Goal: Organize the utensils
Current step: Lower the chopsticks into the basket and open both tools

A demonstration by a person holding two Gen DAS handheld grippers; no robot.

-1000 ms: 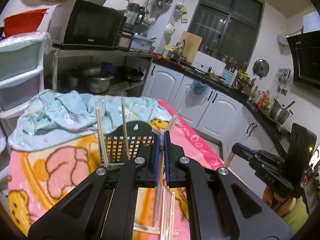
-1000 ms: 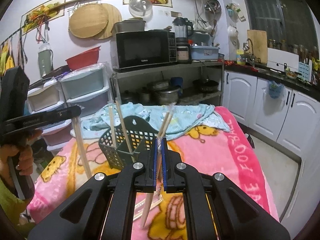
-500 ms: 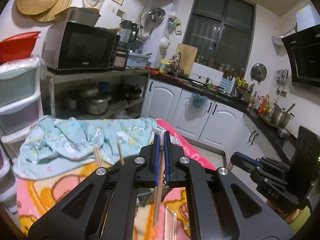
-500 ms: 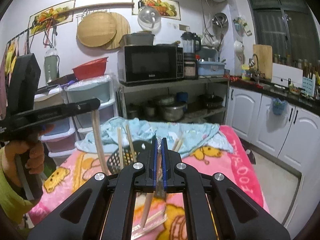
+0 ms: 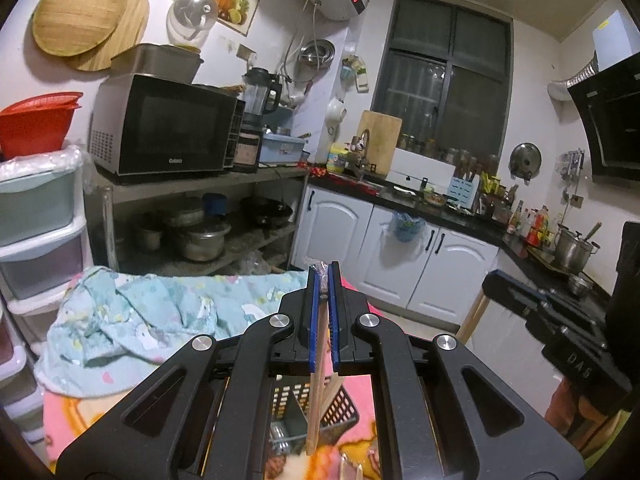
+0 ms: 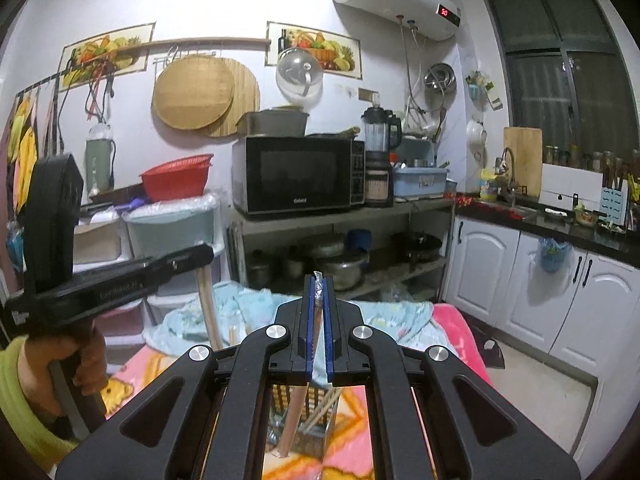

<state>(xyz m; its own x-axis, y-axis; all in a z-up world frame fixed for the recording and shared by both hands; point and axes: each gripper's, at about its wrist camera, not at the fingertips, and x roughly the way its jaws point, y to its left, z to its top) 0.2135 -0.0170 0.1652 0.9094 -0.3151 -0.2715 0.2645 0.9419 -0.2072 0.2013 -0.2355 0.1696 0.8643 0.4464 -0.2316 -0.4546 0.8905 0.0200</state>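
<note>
Kitchen shelving with a microwave (image 5: 160,128) fills the background behind a bench under a pink blanket (image 6: 452,320). At nine o'clock, the left hand-held gripper (image 5: 323,280) is clamped on a wooden chopstick (image 5: 314,400) above the black basket (image 5: 316,408). At three o'clock, the right hand-held gripper (image 6: 317,284) pinches another wrapped chopstick (image 6: 294,416) over the same basket.

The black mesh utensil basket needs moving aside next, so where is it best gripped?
Probably the top rim of the black mesh basket, from above. Its walls stand upright and thin enough for jaws; chopsticks lean inside, so choose a rim stretch clear of them.
</note>
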